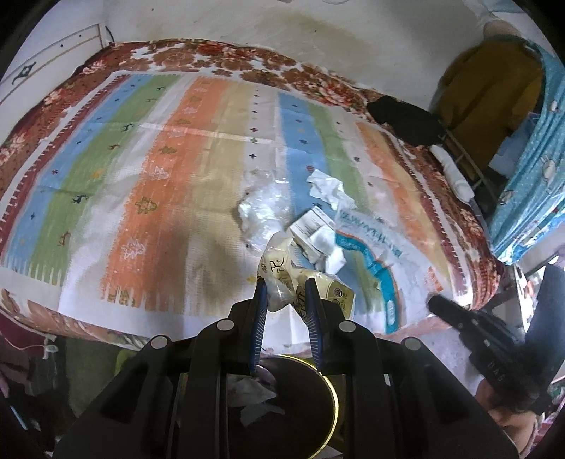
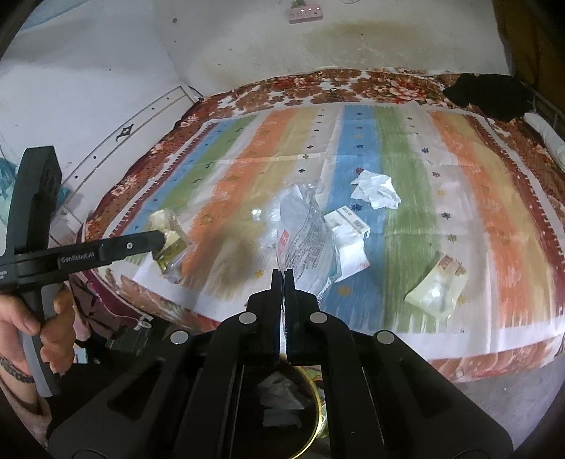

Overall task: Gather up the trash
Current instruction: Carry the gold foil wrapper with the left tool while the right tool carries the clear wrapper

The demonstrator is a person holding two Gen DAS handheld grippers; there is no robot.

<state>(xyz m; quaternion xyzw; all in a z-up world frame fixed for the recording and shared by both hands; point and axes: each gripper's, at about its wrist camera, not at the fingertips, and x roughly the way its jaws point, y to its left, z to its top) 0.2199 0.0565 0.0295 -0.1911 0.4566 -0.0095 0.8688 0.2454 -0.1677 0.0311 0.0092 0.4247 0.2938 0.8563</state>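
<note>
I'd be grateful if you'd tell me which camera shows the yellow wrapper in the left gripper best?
The left wrist view: the yellow wrapper sits close up between the left gripper's blue fingers, its print visible. The right wrist view shows it smaller, from the side, partly hidden behind that gripper.

A striped blanket (image 2: 406, 148) covers the bed over a floral quilt (image 2: 353, 83); a pink power strip (image 2: 305, 14) hangs on the stained wall (image 2: 247, 49)

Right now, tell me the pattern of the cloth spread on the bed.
The cloth has broad blue, green, orange, tan and white stripes with small motifs; clearest in the right wrist view.
</note>
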